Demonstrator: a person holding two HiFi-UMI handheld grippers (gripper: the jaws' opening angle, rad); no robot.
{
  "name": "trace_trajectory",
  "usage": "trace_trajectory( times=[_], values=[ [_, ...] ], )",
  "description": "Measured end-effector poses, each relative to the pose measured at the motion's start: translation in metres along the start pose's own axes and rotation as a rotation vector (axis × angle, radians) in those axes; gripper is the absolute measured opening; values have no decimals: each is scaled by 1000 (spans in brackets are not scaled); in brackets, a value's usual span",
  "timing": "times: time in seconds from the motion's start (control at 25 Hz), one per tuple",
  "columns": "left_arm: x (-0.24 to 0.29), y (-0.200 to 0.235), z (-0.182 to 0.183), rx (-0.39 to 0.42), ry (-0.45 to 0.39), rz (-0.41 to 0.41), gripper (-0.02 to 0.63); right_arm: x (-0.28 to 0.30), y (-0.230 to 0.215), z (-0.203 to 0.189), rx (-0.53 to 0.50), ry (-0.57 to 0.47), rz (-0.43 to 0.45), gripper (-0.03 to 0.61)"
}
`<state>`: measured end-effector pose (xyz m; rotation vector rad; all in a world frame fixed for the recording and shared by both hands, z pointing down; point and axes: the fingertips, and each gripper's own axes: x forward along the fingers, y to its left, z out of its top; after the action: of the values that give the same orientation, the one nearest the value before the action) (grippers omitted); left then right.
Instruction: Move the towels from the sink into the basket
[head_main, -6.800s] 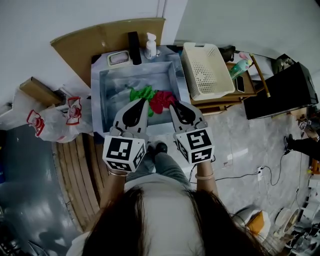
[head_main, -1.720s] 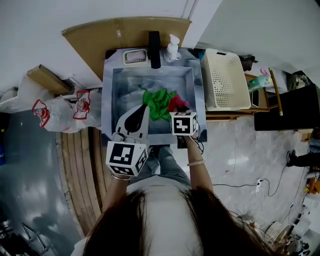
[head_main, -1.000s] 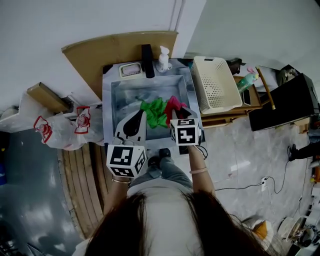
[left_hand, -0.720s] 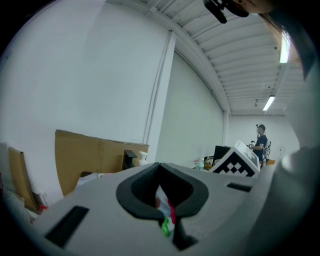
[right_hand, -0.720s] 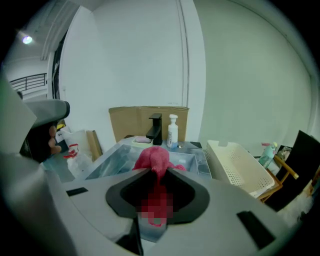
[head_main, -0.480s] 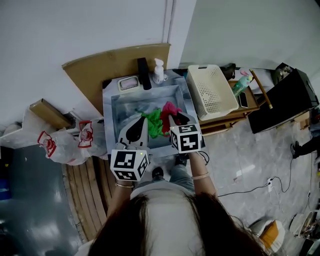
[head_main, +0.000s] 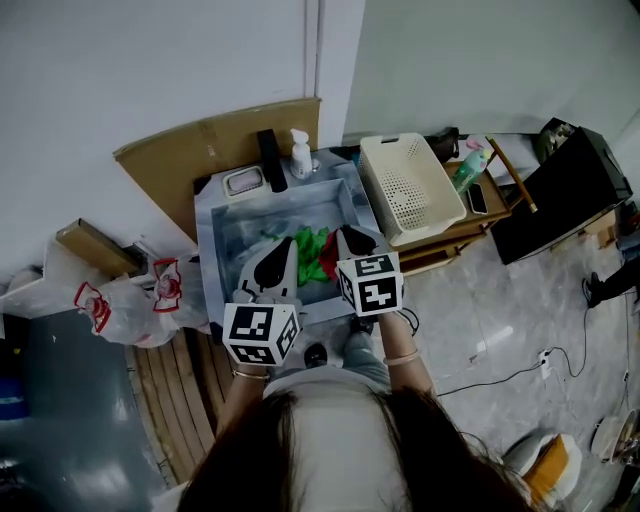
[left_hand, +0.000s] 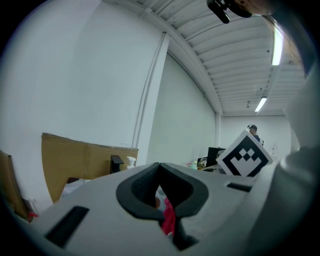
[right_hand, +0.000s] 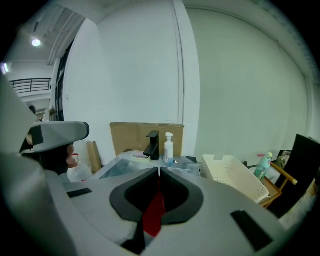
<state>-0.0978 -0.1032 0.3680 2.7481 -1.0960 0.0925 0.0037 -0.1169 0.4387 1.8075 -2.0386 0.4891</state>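
Grip on red towel (right_hand: 153, 215) by right gripper (right_hand: 159, 171): jaws just closed, tips pressed together, red cloth pinched in the slot behind them. Raised over the sink (head_main: 235, 235) now, with the cloth hanging off the tips above the right part of the basin. A second and a half back, pointed steeply down into the basin at that same towel. Further back still, red towel bunched against green towel (head_main: 303, 247) on the sink floor, with both grippers held over the near rim.

Left in the basin: green towel, crumpled, just left of the hanging red one.

Left gripper (left_hand: 160, 165) close to level over the near left part of the sink, tips meeting. Sliver of red visible through the slot below those tips; gripped or merely lying beyond, hard to tell. Placed much as in the earlier frames, just beside the right gripper.

Right of the sink, close against its edge: cream basket (head_main: 412, 190), perforated, sitting on a wooden stand (head_main: 455, 240), well apart from the held towel.

Along the far rim of the sink: black faucet (head_main: 268, 160), soap bottle (head_main: 299, 153) and soap dish (head_main: 243, 182), with a cardboard sheet (head_main: 190, 150) against the wall behind. Plastic bags (head_main: 130, 300) on the floor to the left; green bottle (head_main: 468, 168) just right of the basket.
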Motion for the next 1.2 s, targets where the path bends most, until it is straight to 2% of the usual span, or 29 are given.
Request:
trace_trajectory(
  times=[0.48,1.2],
  values=[
    [39,-35,1,26,11,-12,8,-20,-37,17,12,-69,42,31],
    [103,-80,7,32,17,-46,8,-64,-111,96,-43,-257,42,31]
  ],
)
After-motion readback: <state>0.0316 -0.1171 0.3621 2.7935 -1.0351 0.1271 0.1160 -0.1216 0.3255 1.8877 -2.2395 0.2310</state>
